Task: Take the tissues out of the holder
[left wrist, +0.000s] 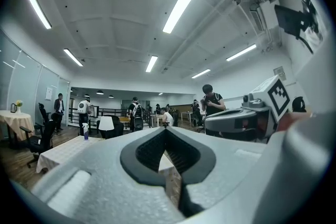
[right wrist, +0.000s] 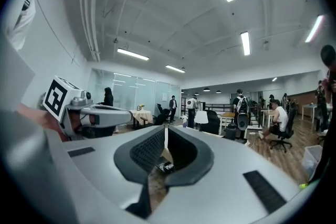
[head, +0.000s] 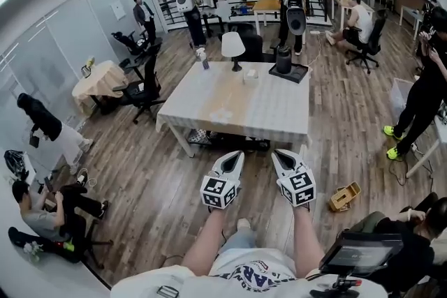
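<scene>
Shirt print [head: 253, 274] cut off, illegible

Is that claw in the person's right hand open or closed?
Closed: the right gripper shows its jaw tips touching in its own view, with nothing between them.

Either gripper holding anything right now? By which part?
Nothing is held. The left gripper and the right gripper each have their jaws together with nothing between them, both short of the white table.

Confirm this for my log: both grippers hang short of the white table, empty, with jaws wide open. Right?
Wrong on the jaws: the left gripper and right gripper hang short of the white table, empty, with jaws shut, as the left and right gripper views show.
</scene>
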The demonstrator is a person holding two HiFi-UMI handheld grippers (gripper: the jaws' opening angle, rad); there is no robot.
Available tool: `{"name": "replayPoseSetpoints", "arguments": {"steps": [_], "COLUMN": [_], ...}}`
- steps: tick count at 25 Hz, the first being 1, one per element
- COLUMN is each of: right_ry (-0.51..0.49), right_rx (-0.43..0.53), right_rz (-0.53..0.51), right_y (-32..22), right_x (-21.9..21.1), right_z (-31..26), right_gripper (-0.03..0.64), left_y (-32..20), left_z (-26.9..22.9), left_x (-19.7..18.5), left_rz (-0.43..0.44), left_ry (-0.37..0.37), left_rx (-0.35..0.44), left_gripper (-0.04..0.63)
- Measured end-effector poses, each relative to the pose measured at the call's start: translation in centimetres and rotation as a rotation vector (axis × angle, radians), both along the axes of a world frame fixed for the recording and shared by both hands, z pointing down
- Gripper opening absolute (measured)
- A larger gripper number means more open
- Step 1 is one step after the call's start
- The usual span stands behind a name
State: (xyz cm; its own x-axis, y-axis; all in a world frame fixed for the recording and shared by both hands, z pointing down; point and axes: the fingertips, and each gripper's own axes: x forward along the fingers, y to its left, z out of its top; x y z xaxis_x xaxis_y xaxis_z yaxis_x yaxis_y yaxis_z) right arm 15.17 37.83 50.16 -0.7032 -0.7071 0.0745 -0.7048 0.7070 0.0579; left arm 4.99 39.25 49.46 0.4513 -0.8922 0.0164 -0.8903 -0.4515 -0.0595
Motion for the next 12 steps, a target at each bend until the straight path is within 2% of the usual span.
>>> {"name": "replayPoseSetpoints", "arguments": {"steps": [6, 12], "right_ry": [-0.009, -0.018], "right_rx": [-0.012, -0.026], "right_rz": [-0.023, 0.006], "right_y": [-3.6, -9.1], "right_x": [-1.1, -1.9], "right_z": [0.9, 1.6], "right_gripper": [0.009, 0.009], "left_y": [-3.3, -8.5], "left_z": [1.5, 2.4], "left_x": [-2.1, -3.8], "left_rz": [-0.040, -0.041], "left_ry": [0.020, 0.023], "left_rx": [-0.011, -0.012], "left_gripper": [0.003, 0.003]}}
